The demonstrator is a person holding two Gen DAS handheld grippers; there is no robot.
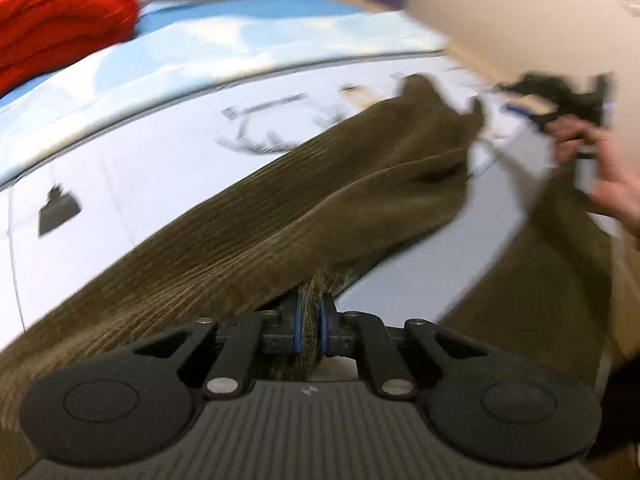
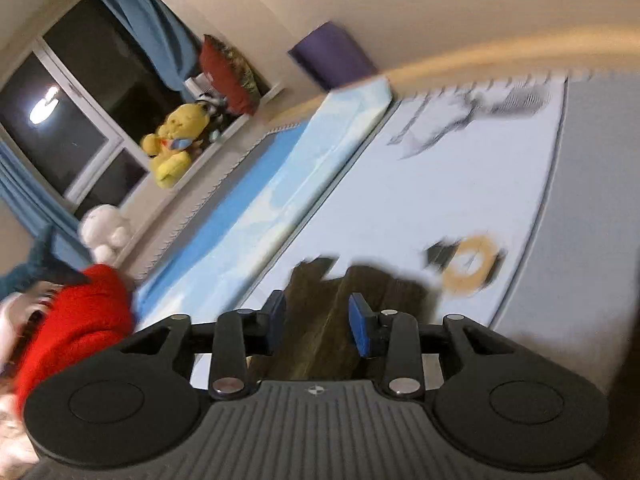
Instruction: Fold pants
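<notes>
Olive-brown corduroy pants [image 1: 280, 208] stretch across a white printed sheet [image 1: 160, 160]. My left gripper [image 1: 310, 320] is shut on a bunched edge of the pants, cloth squeezed between its blue pads. In the left wrist view the right gripper [image 1: 576, 120] is at the far right in a hand, blurred, beside the other end of the pants. In the right wrist view my right gripper [image 2: 318, 318] has its jaws apart with pants cloth [image 2: 320, 344] between the blue pads [image 2: 360, 328], not clamped.
A red blanket [image 1: 60, 12] lies at the left, also in the right wrist view [image 2: 68, 320]. A blue and white mat [image 2: 280, 184] borders the sheet. A window sill holds a yellow plush toy [image 2: 172, 148] and a red cushion [image 2: 228, 76]. A purple box [image 2: 332, 58] stands by the wall.
</notes>
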